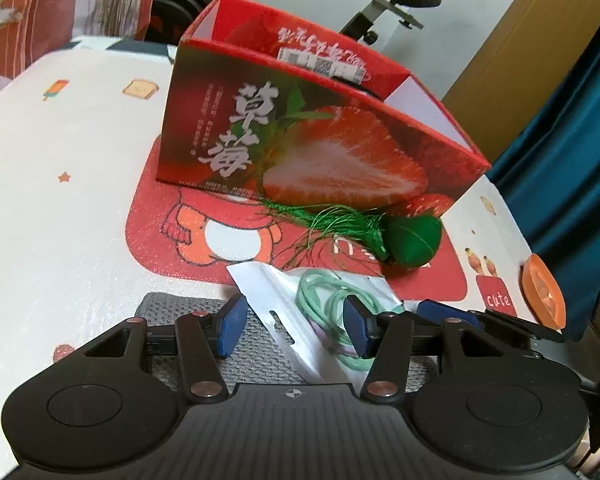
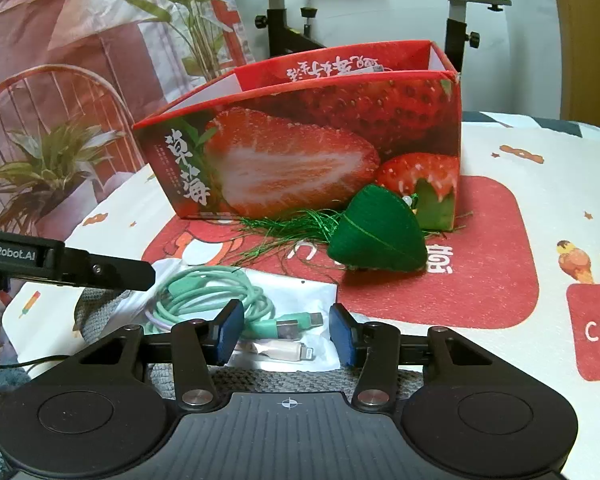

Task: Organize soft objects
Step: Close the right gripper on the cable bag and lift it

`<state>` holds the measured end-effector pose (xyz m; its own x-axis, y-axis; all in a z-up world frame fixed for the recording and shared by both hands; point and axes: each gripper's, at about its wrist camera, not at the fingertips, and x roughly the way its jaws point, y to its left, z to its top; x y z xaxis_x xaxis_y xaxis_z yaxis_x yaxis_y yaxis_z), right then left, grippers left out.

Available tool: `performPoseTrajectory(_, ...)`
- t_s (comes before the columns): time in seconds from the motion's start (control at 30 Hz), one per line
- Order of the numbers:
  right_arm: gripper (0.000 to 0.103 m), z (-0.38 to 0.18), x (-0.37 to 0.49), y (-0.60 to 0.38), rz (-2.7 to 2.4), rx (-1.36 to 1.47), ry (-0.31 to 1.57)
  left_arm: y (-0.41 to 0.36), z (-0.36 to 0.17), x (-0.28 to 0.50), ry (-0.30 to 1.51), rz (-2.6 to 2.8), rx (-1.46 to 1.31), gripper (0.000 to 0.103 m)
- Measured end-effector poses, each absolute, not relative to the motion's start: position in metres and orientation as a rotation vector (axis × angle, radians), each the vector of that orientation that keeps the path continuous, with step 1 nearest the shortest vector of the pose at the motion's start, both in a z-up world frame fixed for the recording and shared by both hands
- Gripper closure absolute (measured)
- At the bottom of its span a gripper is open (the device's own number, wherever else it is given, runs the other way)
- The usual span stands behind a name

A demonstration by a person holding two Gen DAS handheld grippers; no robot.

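- Low in the middle of both wrist views, a clear plastic bag (image 2: 300,300) holding a coiled mint-green cable (image 2: 216,292) lies on a grey knitted cloth (image 1: 260,344) on the worktop (image 1: 60,200).
- Left gripper (image 1: 296,326): its fingers stand apart on either side of the bag. Whether the pads touch the plastic I cannot tell; nothing looks clamped.
- Right gripper (image 2: 286,332): its fingers are likewise apart, with the cable's plugs and the bag's lower edge between them and no squeeze visible.
- Above the bag in the frame, a green stuffed sachet (image 2: 378,236) with a loose green tassel (image 1: 332,220) rests against the front of the open strawberry box (image 2: 300,148).
- Handling, as I judge it: the bag is light, limp and slippery, so it will sag and may slide out of a shallow pinch. A hold across the coil itself, through the plastic, looks safer than one on an empty corner.
- The sachet looks soft and light. Its body is the place to take it, since the tassel threads could snag or slip.
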<state>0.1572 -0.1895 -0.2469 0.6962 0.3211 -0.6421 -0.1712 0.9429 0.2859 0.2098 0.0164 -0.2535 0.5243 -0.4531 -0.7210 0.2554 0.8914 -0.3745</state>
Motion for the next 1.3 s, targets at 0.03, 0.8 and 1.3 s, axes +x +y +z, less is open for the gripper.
performPoseTrajectory(0.03, 0.060, -0.248, 0.157, -0.190, 0.275, 0.213, 0.756, 0.016, -0.256, 0.213, 0.941, -0.422, -0.238, 0.047)
performPoseTrajectory(0.8, 0.060, -0.257, 0.172, -0.204, 0.292, 0.362, 0.846, 0.009, -0.273, 0.226, 0.946, -0.496, -0.285, 0.074)
performPoseTrajectory(1.3, 0.060, -0.265, 0.191, -0.215, 0.333, 0.506, 0.905, 0.018, -0.286, 0.228, 0.985, -0.519, -0.371, 0.062)
